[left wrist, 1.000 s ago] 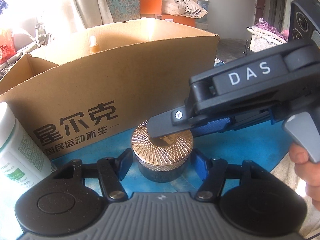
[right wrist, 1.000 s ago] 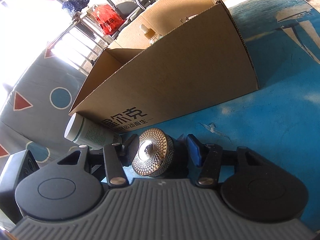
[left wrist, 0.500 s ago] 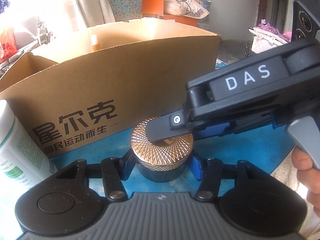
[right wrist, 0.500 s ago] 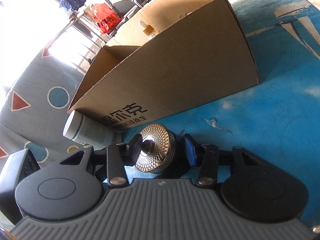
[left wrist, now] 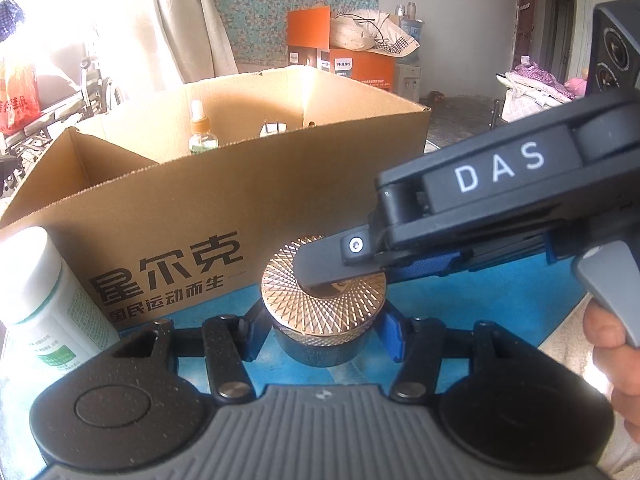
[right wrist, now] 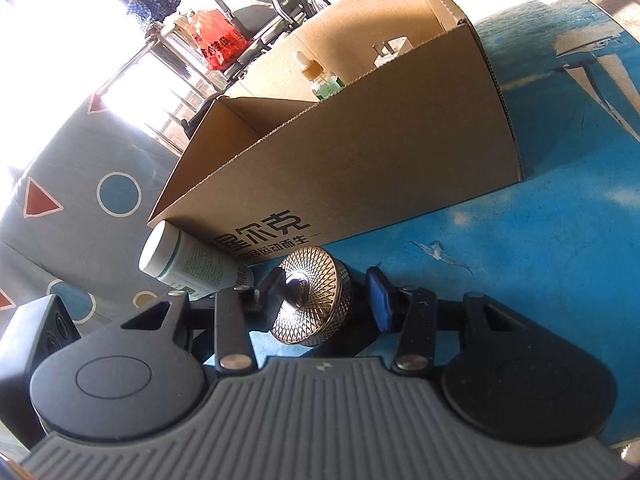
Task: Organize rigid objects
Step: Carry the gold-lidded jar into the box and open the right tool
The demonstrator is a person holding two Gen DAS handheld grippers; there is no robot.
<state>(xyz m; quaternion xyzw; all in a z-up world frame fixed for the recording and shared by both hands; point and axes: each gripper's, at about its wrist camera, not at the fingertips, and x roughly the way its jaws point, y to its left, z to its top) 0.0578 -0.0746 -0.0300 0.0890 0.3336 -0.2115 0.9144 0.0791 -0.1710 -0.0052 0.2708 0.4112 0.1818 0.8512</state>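
In the left wrist view, a round jar (left wrist: 323,312) with a patterned gold lid stood on the blue worktop (left wrist: 500,292), just near of an open cardboard box (left wrist: 224,200), with a white bottle (left wrist: 44,300) at far left. The left gripper (left wrist: 320,330), angled downward, had just been closing; its fingers (left wrist: 394,336) were clamped on the jar's dark body. The right gripper (left wrist: 332,272) reached in from the right over the lid. In the right wrist view, the right gripper's fingers (right wrist: 276,292) had just been closing around the lid's small centre knob; contact could not be confirmed. Good practice would be steadying the base while lifting straight.
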